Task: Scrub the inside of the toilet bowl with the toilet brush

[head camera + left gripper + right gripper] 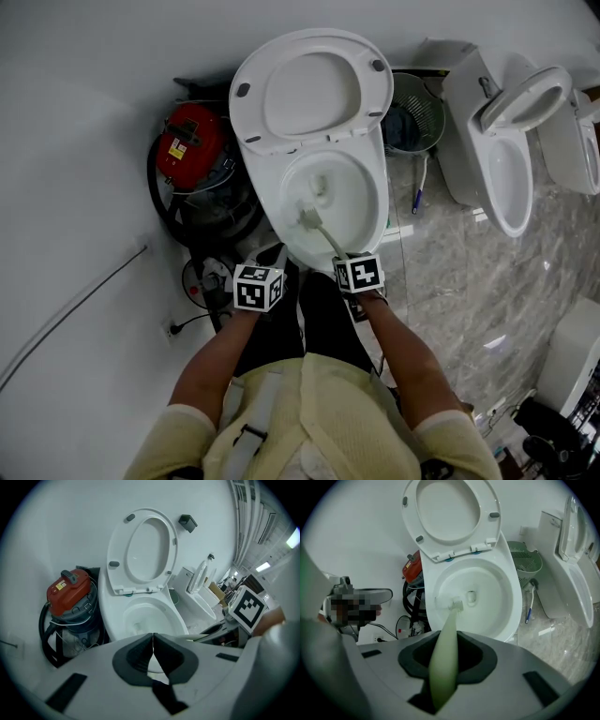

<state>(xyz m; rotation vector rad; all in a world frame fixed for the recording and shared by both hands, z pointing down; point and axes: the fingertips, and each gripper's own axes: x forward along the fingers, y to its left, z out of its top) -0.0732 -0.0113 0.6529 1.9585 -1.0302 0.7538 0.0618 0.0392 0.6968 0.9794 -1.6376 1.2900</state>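
Glossy white bowl [361,187] ahead of right gripper [446,644], smooth glaze. In its jaws, brush [443,663] handle: pale green, smooth plastic. Gripper shell matt grey; pads [480,656] dark, matt. To its right, floor [469,272]: polished veined stone. To its left, vacuum [190,142]: glossy red lid.

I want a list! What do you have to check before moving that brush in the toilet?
1. Brush held firmly: the right gripper has its jaws shut on the toilet brush handle. Ok.
2. Brush head inside the toilet bowl: it sits low on the inner wall, beside the drain hole. Ok.
3. Bristles pressing on the wall: cannot tell.
4. Seat raised out of the way: ok.
5. Left gripper out of the way: jaws together, holding nothing, outside the bowl. Ok.
6. Red vacuum cleaner clear of the brush: it stands beside the toilet, apart. Ok.
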